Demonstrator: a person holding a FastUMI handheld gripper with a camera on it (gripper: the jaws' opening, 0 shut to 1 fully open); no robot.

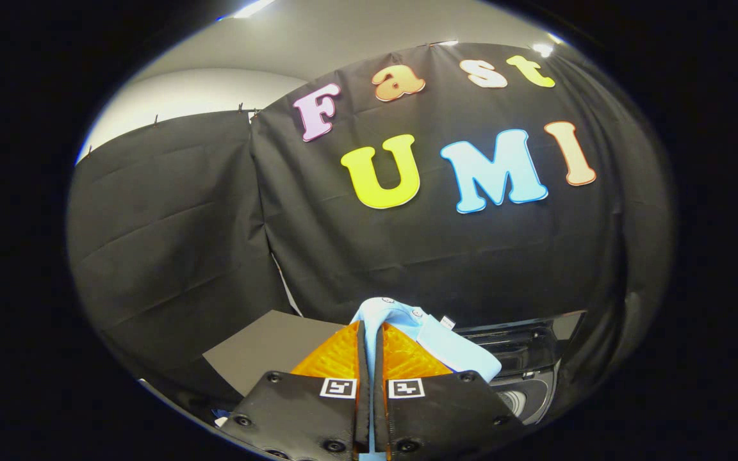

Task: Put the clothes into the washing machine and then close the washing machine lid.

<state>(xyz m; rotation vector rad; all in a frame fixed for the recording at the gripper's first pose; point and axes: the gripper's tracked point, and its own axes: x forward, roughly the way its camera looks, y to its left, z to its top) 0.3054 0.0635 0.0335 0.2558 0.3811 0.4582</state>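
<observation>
With the jaws clamped on a light blue garment (407, 323), the washing machine (523, 365) sits just beyond, right.

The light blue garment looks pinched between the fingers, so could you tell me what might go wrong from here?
1. The gripper holds the light blue garment by a thin fold; it could slip out before reaching the washing machine.
2. Loose cloth spills to one side of the fingers and may drape over the machine's rim rather than drop inside.
3. Trailing fabric might then get caught when the lid is closed.
</observation>
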